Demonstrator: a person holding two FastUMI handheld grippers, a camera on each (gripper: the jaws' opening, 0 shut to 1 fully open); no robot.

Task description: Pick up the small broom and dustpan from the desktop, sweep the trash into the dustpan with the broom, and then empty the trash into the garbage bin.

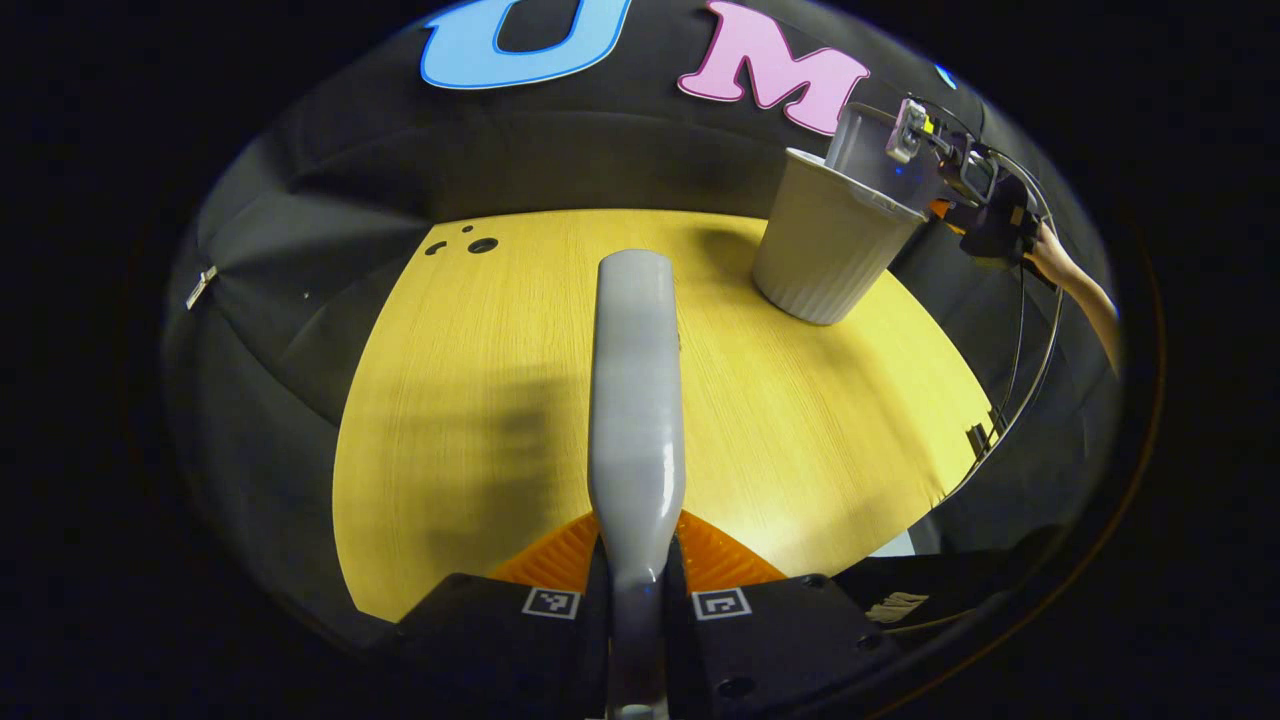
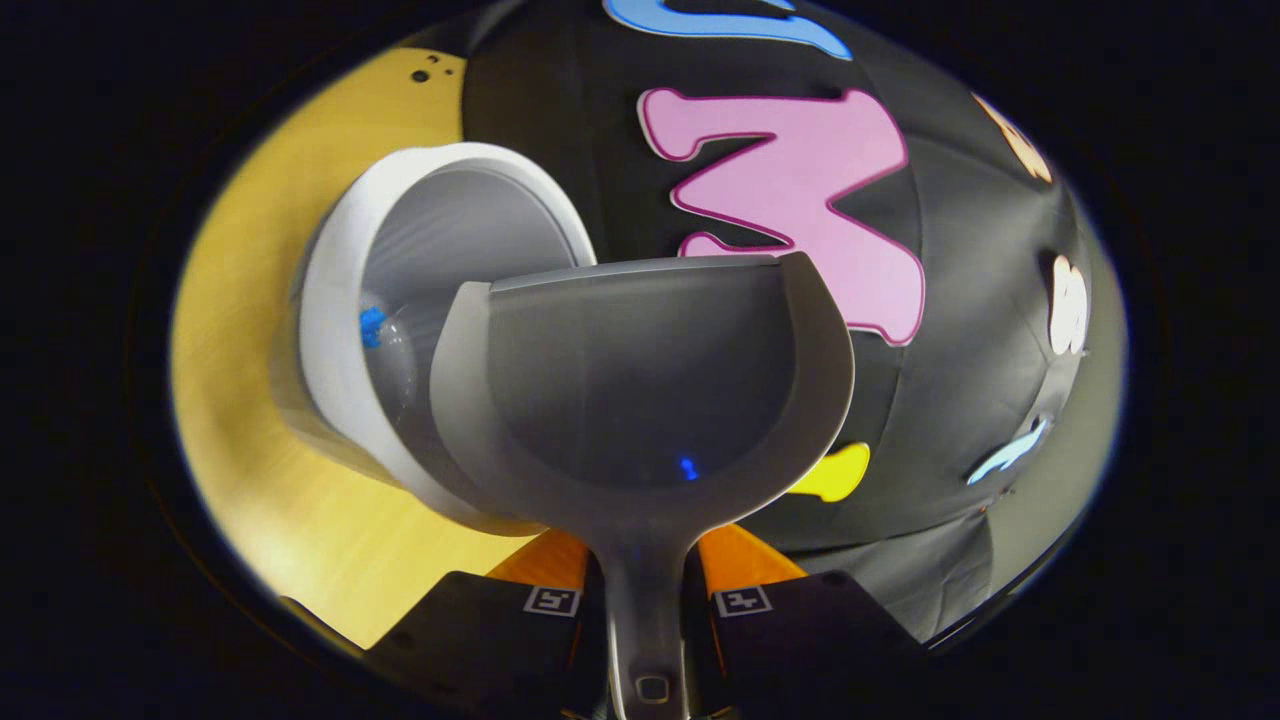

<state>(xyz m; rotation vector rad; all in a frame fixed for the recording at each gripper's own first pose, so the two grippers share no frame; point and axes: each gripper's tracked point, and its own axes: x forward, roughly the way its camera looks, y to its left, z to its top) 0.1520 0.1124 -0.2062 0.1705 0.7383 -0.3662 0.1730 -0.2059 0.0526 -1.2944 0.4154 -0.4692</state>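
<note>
Over bin — dustpan tilted, hiding bin's contents.

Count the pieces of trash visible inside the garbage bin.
1: a clear, crumpled-looking piece with a blue bit lies against the inner wall of the garbage bin. The dustpan covers part of the opening, so more may be hidden.

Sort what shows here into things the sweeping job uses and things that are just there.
Belongs to the job:
broom, held in the left gripper
dustpan, held in the right gripper, up at the bin's rim
garbage bin, with something blue inside

Just there:
wooden desktop
dark holes in its far corner
cables by the person's hand
</note>
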